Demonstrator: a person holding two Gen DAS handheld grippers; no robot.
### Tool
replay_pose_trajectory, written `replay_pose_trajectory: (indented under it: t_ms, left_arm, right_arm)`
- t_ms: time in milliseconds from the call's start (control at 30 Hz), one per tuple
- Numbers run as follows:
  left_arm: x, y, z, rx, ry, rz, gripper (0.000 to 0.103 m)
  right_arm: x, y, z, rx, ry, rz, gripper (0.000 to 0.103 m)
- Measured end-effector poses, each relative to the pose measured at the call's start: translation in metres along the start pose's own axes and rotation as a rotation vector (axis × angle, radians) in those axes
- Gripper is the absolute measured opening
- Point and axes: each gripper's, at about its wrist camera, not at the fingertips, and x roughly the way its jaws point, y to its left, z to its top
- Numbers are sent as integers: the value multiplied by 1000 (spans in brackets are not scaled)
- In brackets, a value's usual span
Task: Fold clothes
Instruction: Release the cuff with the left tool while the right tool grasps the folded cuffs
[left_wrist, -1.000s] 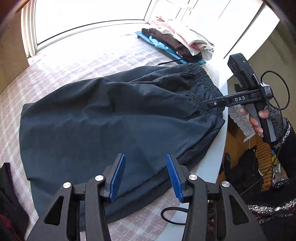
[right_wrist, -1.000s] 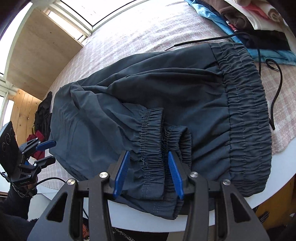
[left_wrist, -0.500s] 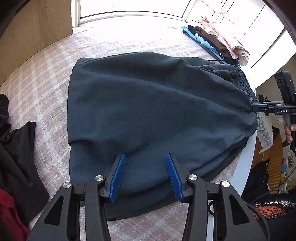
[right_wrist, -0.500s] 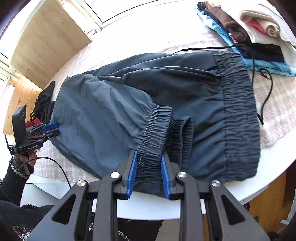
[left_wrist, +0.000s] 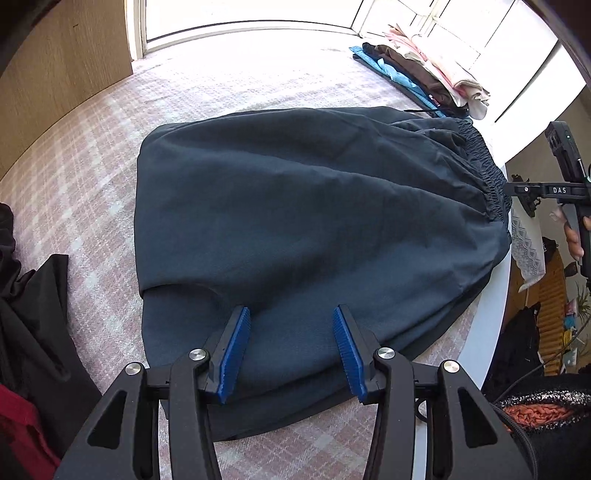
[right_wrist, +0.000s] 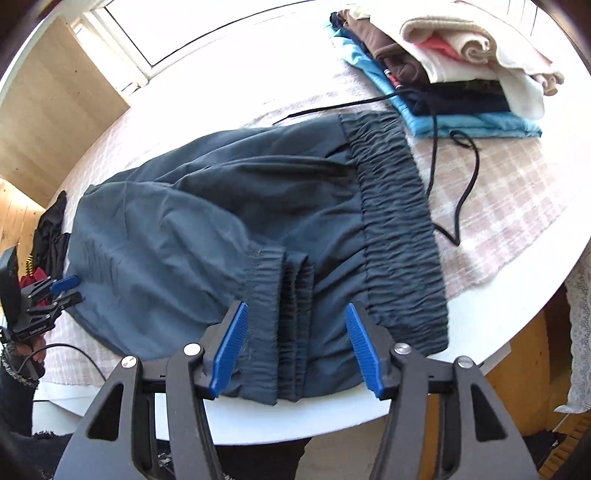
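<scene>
The right hand-held gripper (right_wrist: 293, 347) stands open, its blue pads either side of the gathered cuffs (right_wrist: 280, 325) of the dark trousers (right_wrist: 207, 221). The left hand-held gripper (left_wrist: 290, 350), also open, hovers over the folded legs. The trousers lie across the checked cloth (left_wrist: 92, 155) on the tabletop (right_wrist: 498, 295). Beyond sits a stack of folded clothes (right_wrist: 461, 66).

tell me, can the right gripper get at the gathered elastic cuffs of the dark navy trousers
Probably yes: the right gripper hangs open, blue pads either side of the gathered elastic cuffs, with nothing lying over them.
</scene>
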Motion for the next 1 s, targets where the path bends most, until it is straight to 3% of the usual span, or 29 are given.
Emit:
replay_pose_trajectory:
  t_ms: [300, 433, 500, 567, 700, 900, 1000]
  left_arm:
    - [2, 5, 3, -8, 5, 5, 45]
    - [6, 12, 1, -29, 16, 7, 45]
    - [8, 14, 1, -40, 17, -2, 45]
    - [8, 14, 1, -39, 14, -3, 45]
    - [1, 14, 0, -46, 4, -10, 45]
    - [-36, 23, -4, -73, -63, 2, 46]
    - [-50, 27, -1, -84, -96, 13, 47]
  right_arm:
    - [45, -5, 25, -41, 67, 28, 55]
    - [50, -1, 20, -81, 77, 68, 54]
    - [51, 4, 18, -119, 76, 69, 50]
    - [51, 5, 18, -139, 73, 64, 25]
    - [30, -1, 21, -109, 29, 132, 16]
    - [-35, 22, 30, -213, -74, 101, 15]
    - [-50, 58, 51, -273, -99, 72, 15]
